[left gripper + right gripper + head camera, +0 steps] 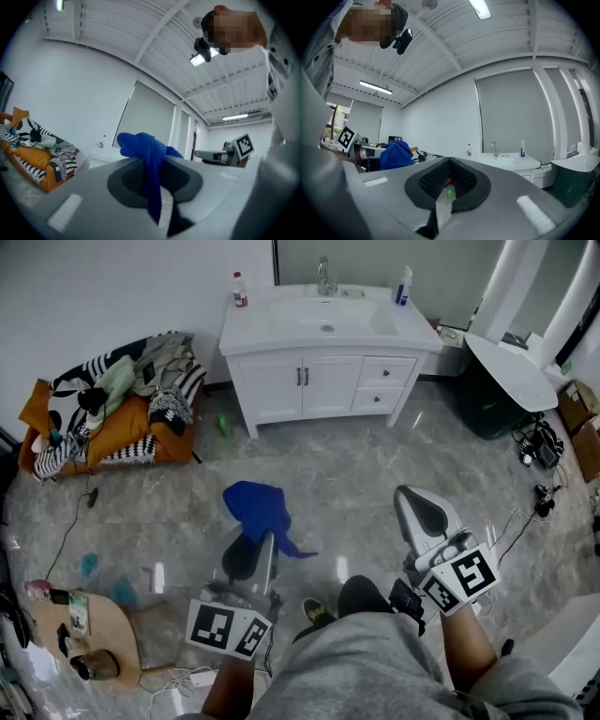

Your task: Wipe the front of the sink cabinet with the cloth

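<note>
Left gripper [251, 554] clenches our cloth [255, 510], lower centre; right gripper [427, 517] closed, empty. Cabinet [323, 385], top centre, well apart: we judge wiping not yet begun.

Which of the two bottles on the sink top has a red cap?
The small bottle at the back left corner; the other bottle, right of the tap, is white and blue.

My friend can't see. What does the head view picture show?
The left gripper holds a crumpled blue cloth above a grey marble floor, and the right gripper beside it holds nothing. Ahead stands a white sink cabinet with a metal tap, and an orange sofa piled with clothes sits to its left.
</note>
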Action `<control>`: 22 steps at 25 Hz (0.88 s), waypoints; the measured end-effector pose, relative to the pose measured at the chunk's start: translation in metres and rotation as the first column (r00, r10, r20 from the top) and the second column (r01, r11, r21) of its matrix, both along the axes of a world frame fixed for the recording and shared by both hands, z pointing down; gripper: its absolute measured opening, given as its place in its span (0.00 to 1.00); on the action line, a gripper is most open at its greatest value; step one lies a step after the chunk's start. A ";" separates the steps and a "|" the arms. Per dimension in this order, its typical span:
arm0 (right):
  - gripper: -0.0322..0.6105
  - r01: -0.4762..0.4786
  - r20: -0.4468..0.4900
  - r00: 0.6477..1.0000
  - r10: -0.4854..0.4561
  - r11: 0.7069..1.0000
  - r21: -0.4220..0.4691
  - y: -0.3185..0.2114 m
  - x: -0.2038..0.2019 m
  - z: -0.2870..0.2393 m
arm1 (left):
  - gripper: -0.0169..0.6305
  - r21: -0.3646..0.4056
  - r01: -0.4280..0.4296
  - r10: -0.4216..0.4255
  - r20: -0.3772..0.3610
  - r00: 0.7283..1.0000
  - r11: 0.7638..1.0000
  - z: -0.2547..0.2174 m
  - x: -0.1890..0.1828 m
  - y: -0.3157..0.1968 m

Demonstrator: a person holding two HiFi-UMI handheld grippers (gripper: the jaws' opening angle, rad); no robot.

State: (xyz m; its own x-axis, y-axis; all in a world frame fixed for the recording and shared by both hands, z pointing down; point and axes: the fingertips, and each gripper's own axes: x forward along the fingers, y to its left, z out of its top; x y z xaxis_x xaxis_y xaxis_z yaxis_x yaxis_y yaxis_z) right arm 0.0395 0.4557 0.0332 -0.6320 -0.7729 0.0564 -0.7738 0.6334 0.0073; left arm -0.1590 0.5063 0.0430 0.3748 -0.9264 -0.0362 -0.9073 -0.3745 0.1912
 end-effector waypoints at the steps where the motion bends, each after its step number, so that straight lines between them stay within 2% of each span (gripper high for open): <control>1: 0.05 -0.004 -0.011 1.000 0.004 1.000 0.001 0.000 0.000 -0.001 | 0.14 0.002 -0.001 0.001 -0.002 1.000 1.000 -0.001 -0.001 0.000; 9: 0.05 -0.017 -0.043 0.999 0.018 0.999 0.030 0.005 0.000 -0.009 | 0.14 0.026 -0.016 0.016 -0.005 1.000 1.000 -0.005 0.000 0.009; 22: 0.05 -0.008 -0.040 0.999 0.010 0.999 0.044 0.001 -0.005 -0.003 | 0.14 0.047 -0.014 0.013 0.012 1.000 0.999 -0.007 -0.005 0.005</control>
